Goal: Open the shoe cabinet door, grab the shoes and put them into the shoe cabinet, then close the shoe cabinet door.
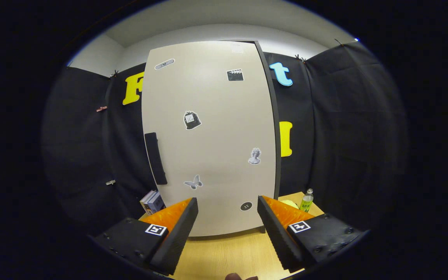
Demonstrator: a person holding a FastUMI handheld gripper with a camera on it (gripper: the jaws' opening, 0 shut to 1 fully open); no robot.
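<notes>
- The shoe cabinet (208, 136) stands upright on the wooden worktop (228, 256), toward its back edge, straight ahead of the gripper (228, 217); its pale door (216, 163) is closed and faces the camera, dotted with small stickers.
- The fingers are spread wide with nothing between them, hanging short of the door's lower edge (no contact that I can see).
- The dark vertical handle (156, 158) sits at the door's left edge, about mid-height; that is the place to take hold, closing both fingers across the bar.
- Judging by the dark strip down the right side, the hinges are probably there, so the door should swing out from the left.
- The panel looks stiff, flat and smooth: the face itself offers no grip, and the cabinet may slide on the worktop if pulled sharply (a slow, steady pull seems wise).
- Books (153, 202) lie by the cabinet's left foot, a small bottle (307, 200) near the back right corner.
</notes>
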